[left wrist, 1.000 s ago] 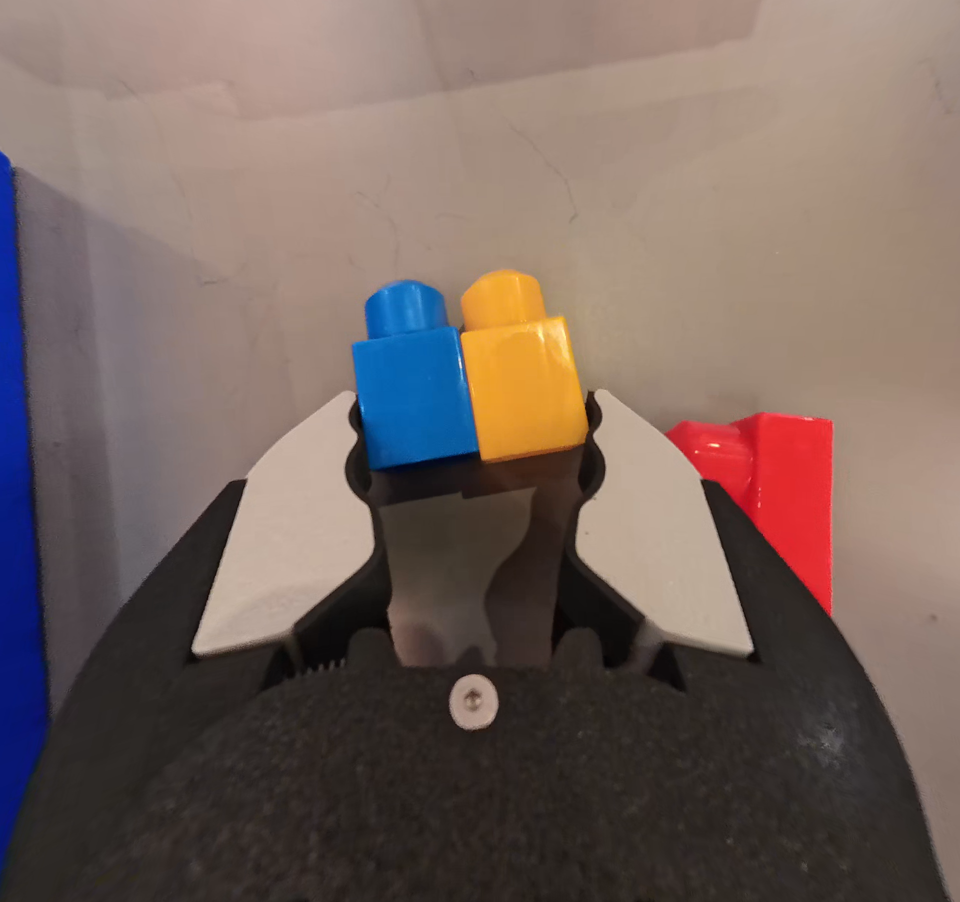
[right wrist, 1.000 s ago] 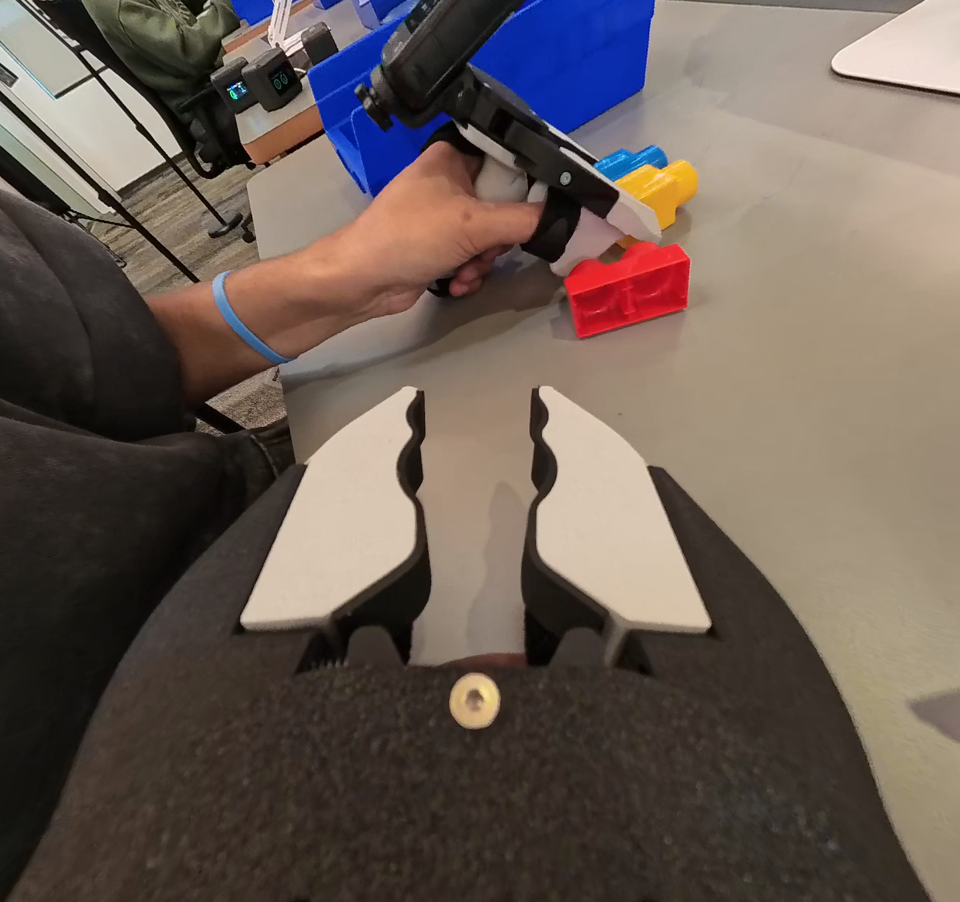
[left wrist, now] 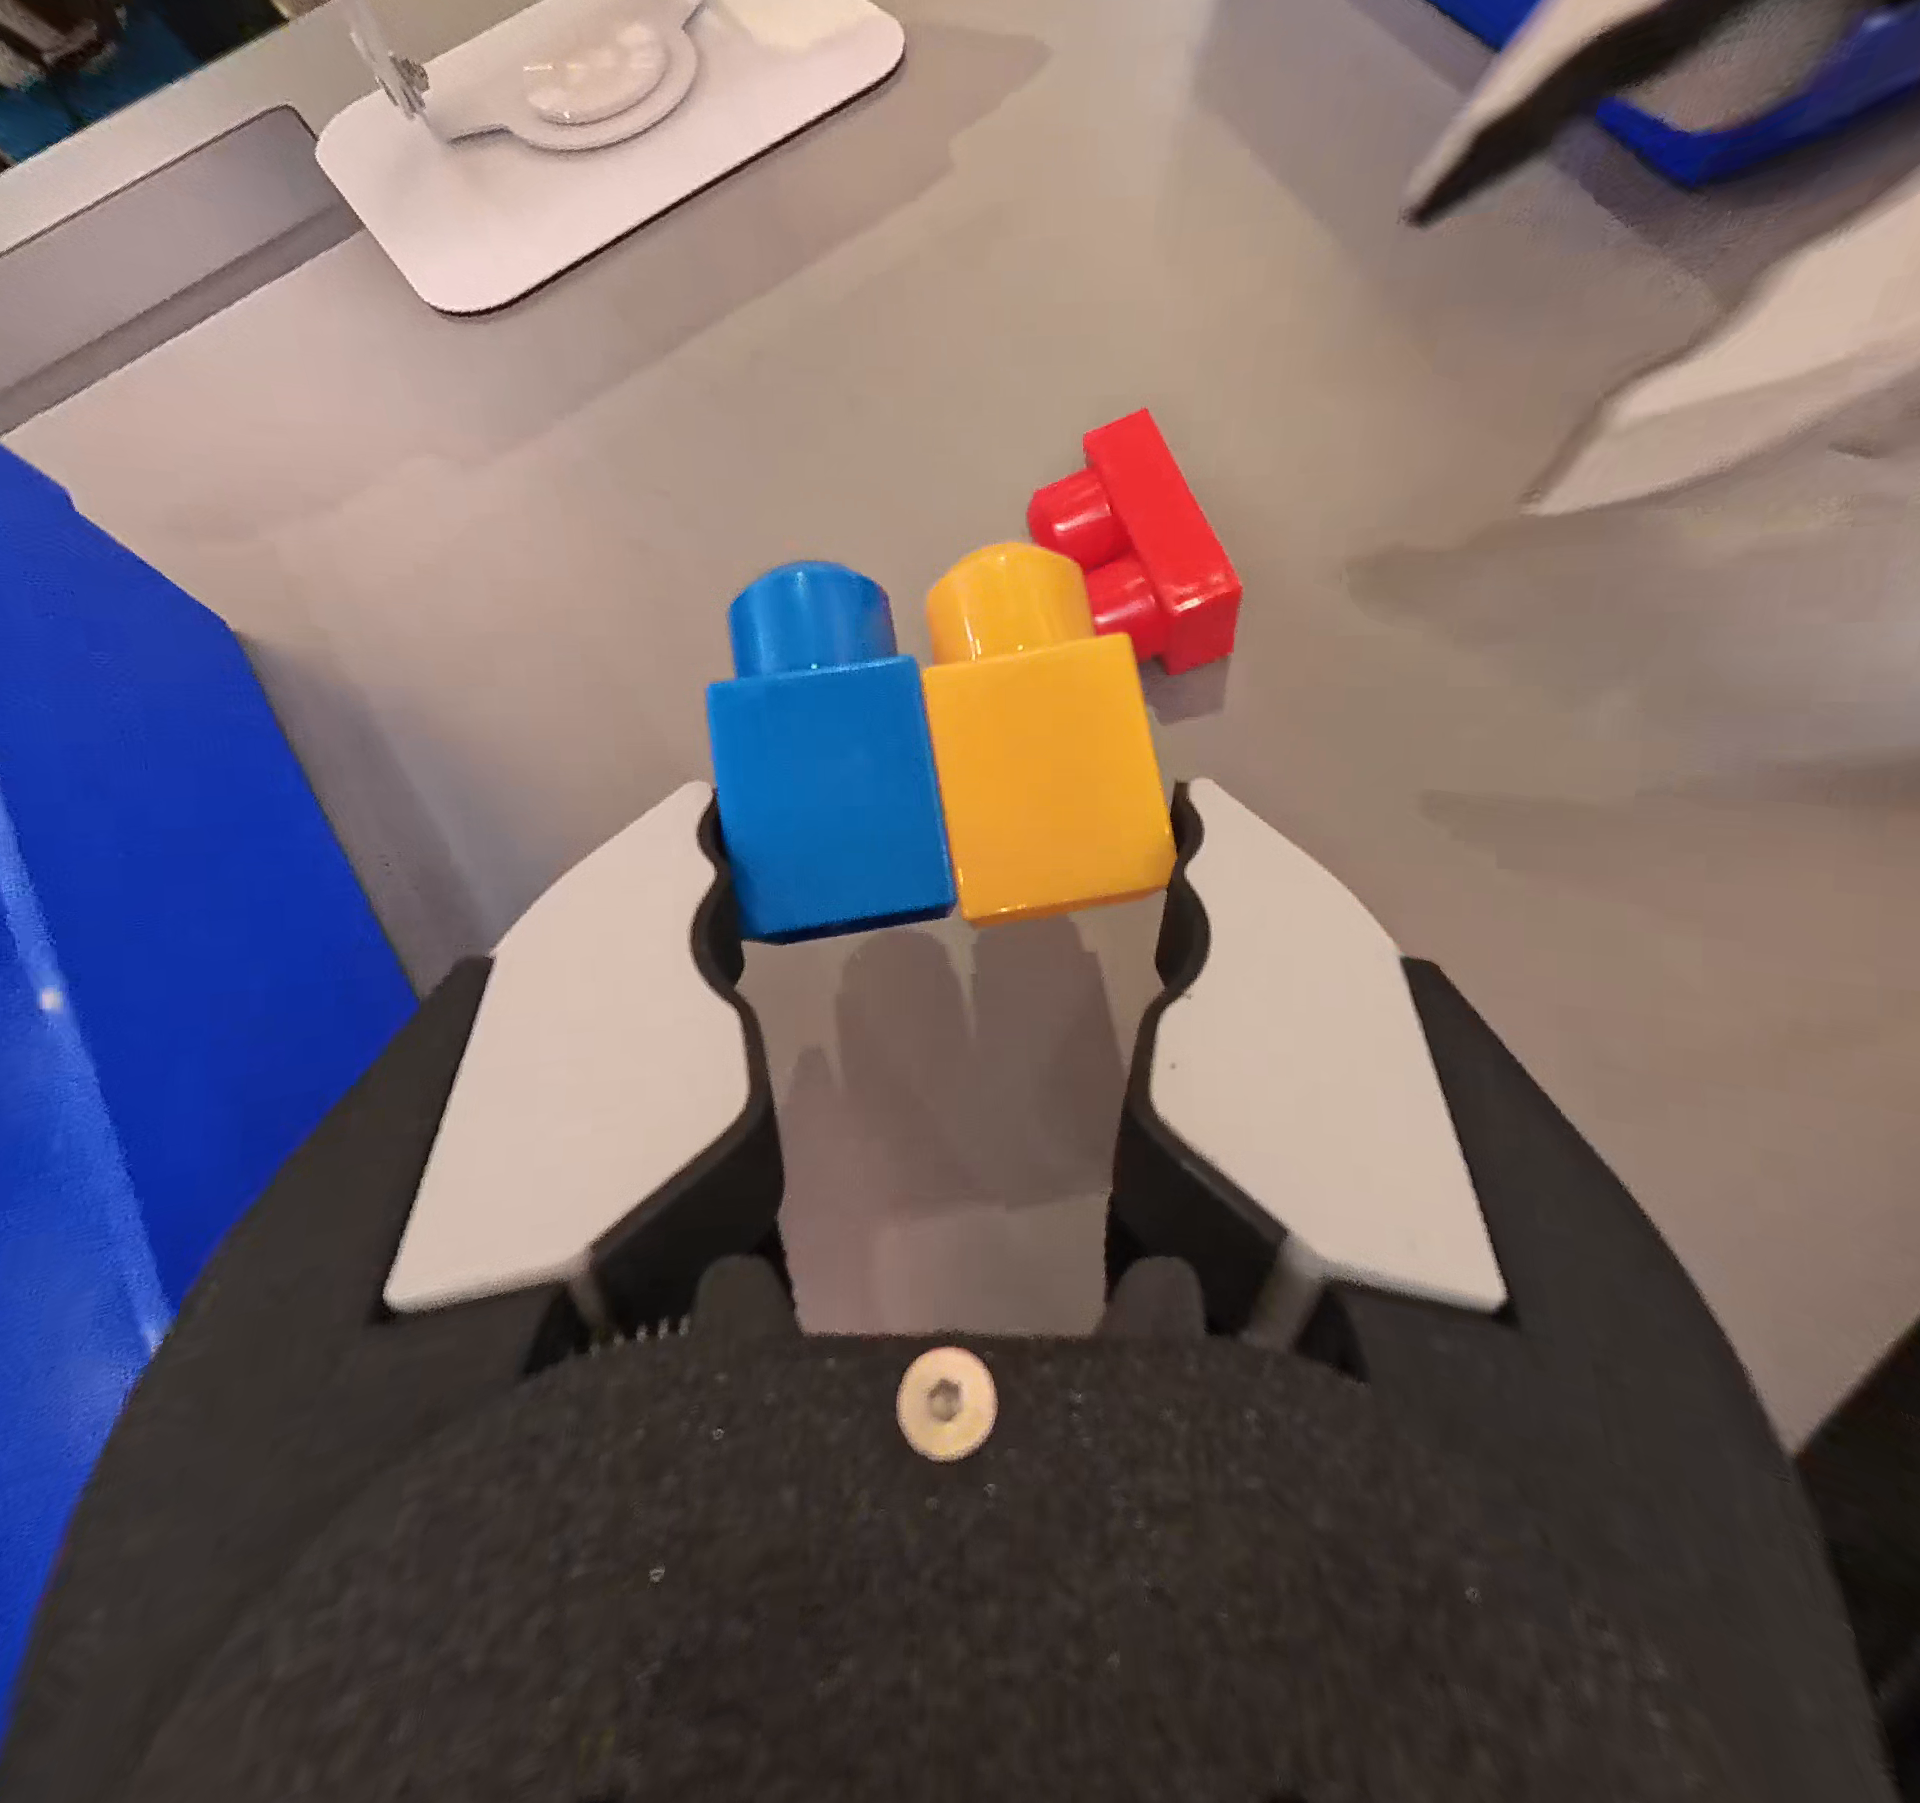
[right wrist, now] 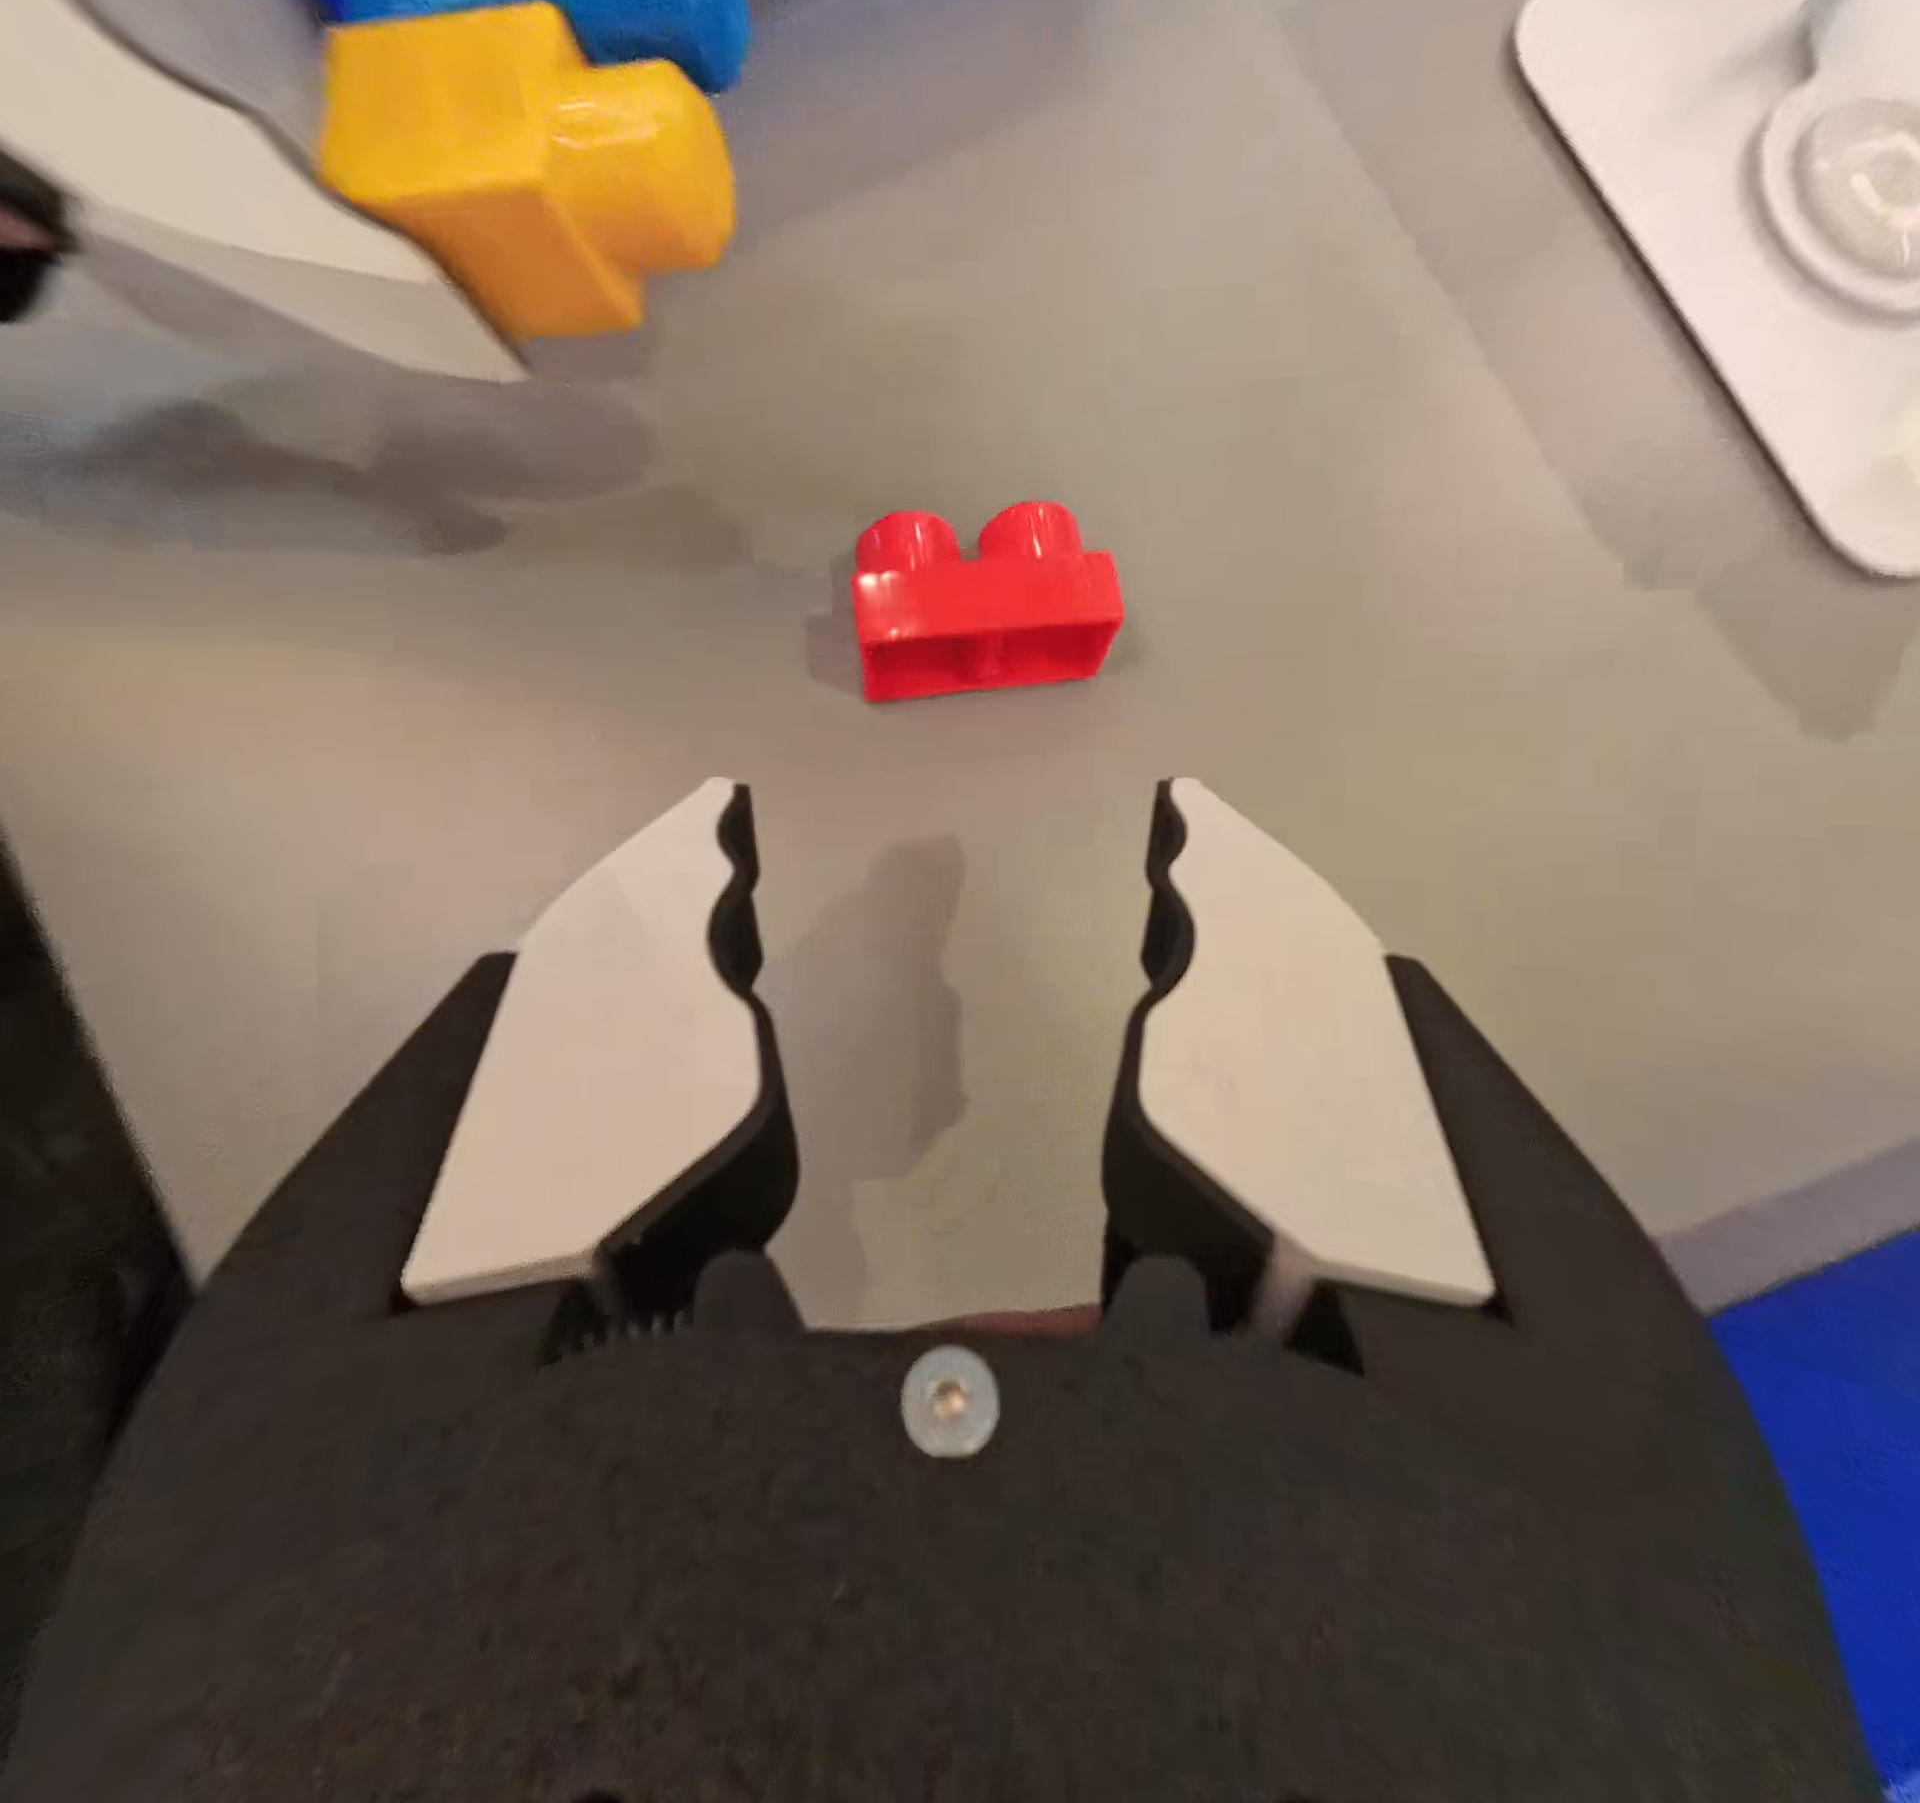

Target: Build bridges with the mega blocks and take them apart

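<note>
Left gripper (left wrist: 943, 818): clamped on two single-stud blocks pressed side by side, a blue block (left wrist: 826, 797) and a yellow block (left wrist: 1044, 782), at the centre of the left wrist view; each finger bears on one outer face, both raised off the grey tabletop (left wrist: 623, 506).

Right gripper (right wrist: 948, 797): fingers spread wide, nothing between them, lower centre of the right wrist view.

Red two-stud block (right wrist: 987, 610): lying on its side on the tabletop at frame centre, just ahead of the right gripper's tips, hollow underside toward the camera, studs pointing away.

Also present: white mat with a clear stand (left wrist: 613, 91), upper left of the left wrist view; blue bin (left wrist: 125, 870), left edge.

Handling, judged: hollow hard plastic, light, rigid, glossy and likely slippery. The paired blocks stay together only by squeeze. Best hold on the red block: its two flat long faces, not the rounded studs.
</note>
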The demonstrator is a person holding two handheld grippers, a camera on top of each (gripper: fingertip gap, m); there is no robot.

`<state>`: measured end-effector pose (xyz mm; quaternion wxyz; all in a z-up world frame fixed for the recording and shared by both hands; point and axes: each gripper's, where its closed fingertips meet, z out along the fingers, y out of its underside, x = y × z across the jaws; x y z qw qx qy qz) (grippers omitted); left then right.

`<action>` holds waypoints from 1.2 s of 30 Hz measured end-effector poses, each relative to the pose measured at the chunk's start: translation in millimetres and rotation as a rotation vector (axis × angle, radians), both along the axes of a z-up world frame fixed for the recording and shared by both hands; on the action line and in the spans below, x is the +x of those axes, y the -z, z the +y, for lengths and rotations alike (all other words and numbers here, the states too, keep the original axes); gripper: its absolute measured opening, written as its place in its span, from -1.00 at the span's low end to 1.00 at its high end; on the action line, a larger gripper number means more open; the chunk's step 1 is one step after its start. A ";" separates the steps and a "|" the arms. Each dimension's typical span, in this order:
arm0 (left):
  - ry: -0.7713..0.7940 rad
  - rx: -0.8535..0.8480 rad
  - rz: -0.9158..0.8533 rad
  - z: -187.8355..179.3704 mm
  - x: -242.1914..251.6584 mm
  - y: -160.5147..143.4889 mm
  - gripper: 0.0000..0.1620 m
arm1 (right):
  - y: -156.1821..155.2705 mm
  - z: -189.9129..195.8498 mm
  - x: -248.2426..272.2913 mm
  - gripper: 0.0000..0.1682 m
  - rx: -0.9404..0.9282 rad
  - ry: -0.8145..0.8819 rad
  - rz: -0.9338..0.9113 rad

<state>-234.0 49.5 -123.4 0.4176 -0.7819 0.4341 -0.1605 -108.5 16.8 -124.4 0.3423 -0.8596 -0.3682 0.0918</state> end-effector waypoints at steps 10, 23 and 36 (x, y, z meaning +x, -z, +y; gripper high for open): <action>0.027 -0.021 -0.076 -24.9 -28.4 6.6 -0.03 | 41.4 58.2 -37.6 -0.04 -0.275 -0.078 -0.329; 0.130 -0.016 -0.125 -30.1 -8.7 -0.4 -0.03 | -3.6 64.6 -13.1 -0.12 -0.174 0.046 0.120; 0.318 -0.078 -0.312 -39.0 41.7 -34.2 -0.03 | -99.6 10.6 0.2 -0.12 0.169 -0.079 1.078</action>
